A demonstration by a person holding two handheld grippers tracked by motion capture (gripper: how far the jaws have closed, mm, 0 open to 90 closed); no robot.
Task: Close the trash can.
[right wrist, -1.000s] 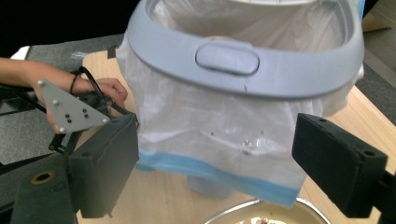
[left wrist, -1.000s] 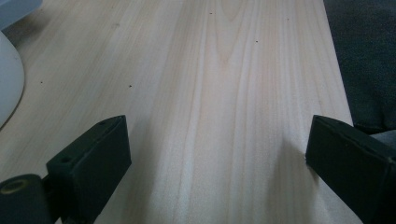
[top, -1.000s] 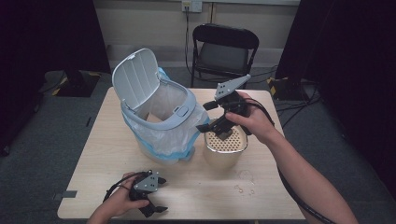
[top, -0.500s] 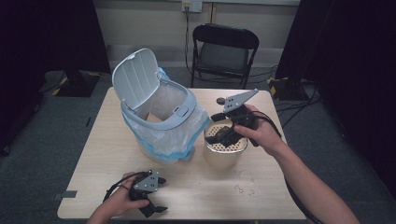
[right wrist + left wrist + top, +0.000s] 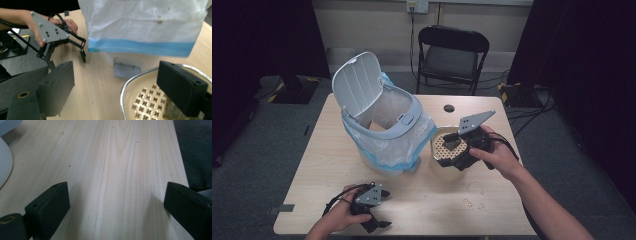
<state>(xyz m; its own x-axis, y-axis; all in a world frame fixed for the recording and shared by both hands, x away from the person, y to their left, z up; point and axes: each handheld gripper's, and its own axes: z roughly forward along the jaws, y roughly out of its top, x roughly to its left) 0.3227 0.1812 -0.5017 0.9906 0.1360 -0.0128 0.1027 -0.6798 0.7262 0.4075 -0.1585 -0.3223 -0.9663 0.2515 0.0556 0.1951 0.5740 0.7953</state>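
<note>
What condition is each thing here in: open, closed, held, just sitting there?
Trash bin: upright, lid flipped open, plastic liner bag draped over its rim.
Perforated bowl: upright on the table, not gripped.
Right gripper: open, over the bowl's rim.
Left gripper: open, holding nothing, low over the table.
Folding chair: unfolded, unoccupied.

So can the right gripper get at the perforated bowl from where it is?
Probably yes: the right gripper hangs open right over the perforated bowl, one jaw above its inside, nothing between them.
</note>
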